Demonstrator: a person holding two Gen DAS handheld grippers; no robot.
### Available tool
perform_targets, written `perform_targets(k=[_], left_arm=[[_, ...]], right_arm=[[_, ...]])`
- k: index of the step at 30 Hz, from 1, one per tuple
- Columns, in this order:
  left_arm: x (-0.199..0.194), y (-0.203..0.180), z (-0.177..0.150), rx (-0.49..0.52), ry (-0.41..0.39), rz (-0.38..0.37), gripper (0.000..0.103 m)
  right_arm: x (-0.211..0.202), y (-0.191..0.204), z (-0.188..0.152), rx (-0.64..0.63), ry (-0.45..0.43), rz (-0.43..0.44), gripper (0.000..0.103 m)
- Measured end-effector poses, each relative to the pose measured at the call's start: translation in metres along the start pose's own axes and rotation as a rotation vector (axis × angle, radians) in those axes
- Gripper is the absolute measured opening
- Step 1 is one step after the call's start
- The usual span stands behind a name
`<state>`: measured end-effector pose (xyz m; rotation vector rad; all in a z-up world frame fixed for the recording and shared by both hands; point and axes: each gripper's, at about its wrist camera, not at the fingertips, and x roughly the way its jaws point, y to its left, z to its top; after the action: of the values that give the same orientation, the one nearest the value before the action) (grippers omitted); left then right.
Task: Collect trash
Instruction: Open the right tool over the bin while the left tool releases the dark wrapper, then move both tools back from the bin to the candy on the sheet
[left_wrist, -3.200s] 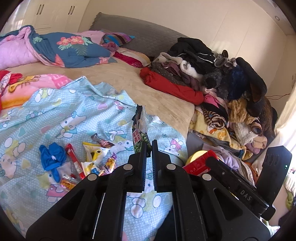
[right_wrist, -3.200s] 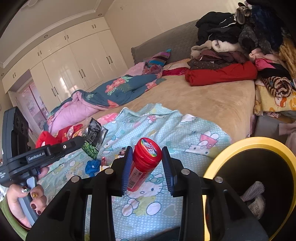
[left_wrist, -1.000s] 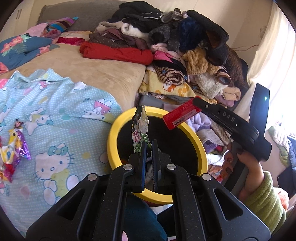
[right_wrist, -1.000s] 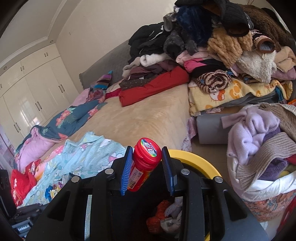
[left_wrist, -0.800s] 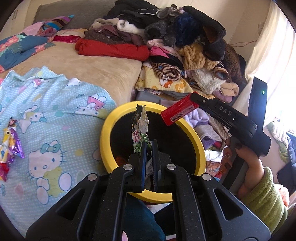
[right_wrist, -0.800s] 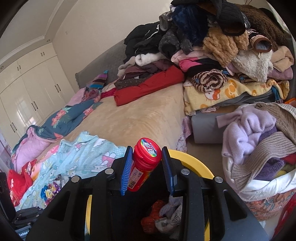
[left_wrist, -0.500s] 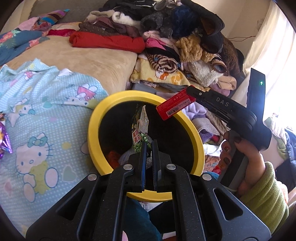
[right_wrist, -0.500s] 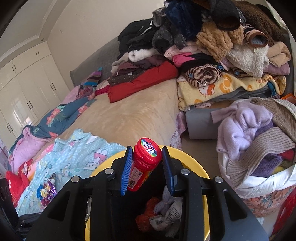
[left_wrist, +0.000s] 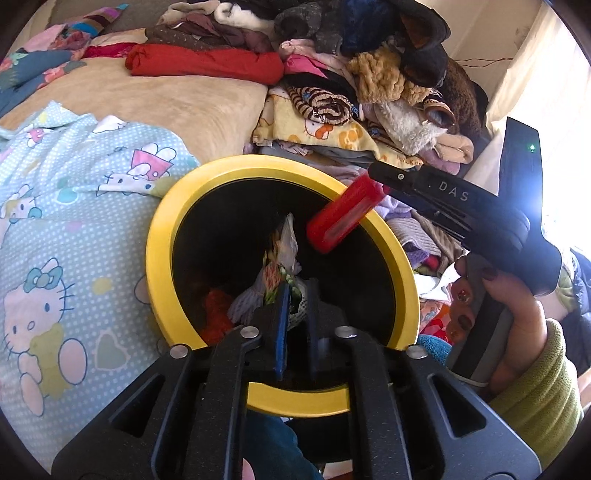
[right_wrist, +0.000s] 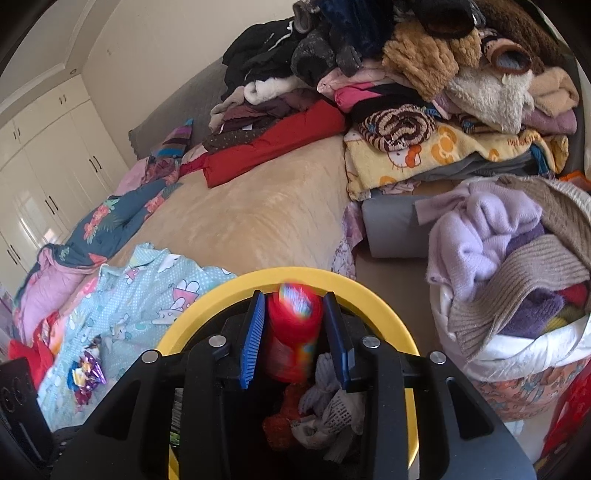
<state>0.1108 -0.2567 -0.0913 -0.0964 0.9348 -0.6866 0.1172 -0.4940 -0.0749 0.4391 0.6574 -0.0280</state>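
Both hand-held grippers are over the yellow-rimmed bin (left_wrist: 159, 236) beside the bed (left_wrist: 155, 99), and both are letting go. The left hand-held gripper (left_wrist: 295, 291) has its jaws just opening, a clear gap now between the blue pad and the black one; the crumpled snack wrapper (left_wrist: 282, 247) stands up between and just beyond the fingertips, tilted, over the dark mouth of the bin, and it looks loose rather than pinched. From the same view the right hand-held gripper (left_wrist: 364, 192) reaches in from the right, carried by a hand (left_wrist: 491, 306) with dark painted nails and a green sleeve (left_wrist: 539, 384), with the red tube (left_wrist: 343, 216) blurred at its tip, above the far side of the rim. In the right wrist view the right hand-held gripper (right_wrist: 295, 332) shows its jaws just opening too: the red tube (right_wrist: 293, 332) sits between the blue pads, smeared with motion, with slivers of space at either side, so the pads no longer press on it. Below it in the bin lie white crumpled paper (right_wrist: 332, 410) and something orange-red (right_wrist: 280, 424). More wrappers (right_wrist: 85, 376) lie on the pale blue cartoon sheet (right_wrist: 147, 295) on the bed, well apart from the bin. A heap of clothes (right_wrist: 424, 74) rises at the far end of the bed.
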Motion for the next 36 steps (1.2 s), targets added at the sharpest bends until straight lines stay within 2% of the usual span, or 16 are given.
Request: perform_targets(k=[1,2,3,4,6,9,17,27,36], left_arm=[[0.0,0.001,0.001,-0.003,-0.002,0.003,0.025],[-0.002,0.003,0.002,-0.01,-0.007,0.008,0.038],[-0.003,0.004,0.002,-0.014,-0.013,0.01,0.048],[-0.008,0.006,0.001,-0.019,-0.029,0.017,0.052],[-0.014,0.008,0.002,-0.021,-0.052,0.04,0.07],[-0.026,0.013,0.003,-0.028,-0.089,0.092,0.082],[-0.056,0.032,0.005,-0.042,-0.167,0.2,0.092],[-0.095,0.047,0.012,-0.047,-0.269,0.282,0.092],[-0.12,0.063,0.012,-0.061,-0.327,0.328,0.092]], right_arm=[[0.001,0.0,0.0,-0.003,0.003,-0.003,0.044],[0.001,0.001,0.0,-0.004,0.005,-0.004,0.048],[0.001,0.001,-0.001,-0.001,0.004,-0.002,0.049],[0.001,0.002,-0.001,-0.001,0.006,0.0,0.05],[0.001,0.005,-0.002,-0.009,0.007,0.0,0.052],[0.0,0.014,-0.002,-0.033,-0.002,0.002,0.055],[-0.006,0.043,-0.004,-0.087,-0.031,0.03,0.065],[-0.014,0.084,-0.011,-0.166,-0.058,0.07,0.071],[-0.024,0.118,-0.017,-0.217,-0.094,0.114,0.074]])
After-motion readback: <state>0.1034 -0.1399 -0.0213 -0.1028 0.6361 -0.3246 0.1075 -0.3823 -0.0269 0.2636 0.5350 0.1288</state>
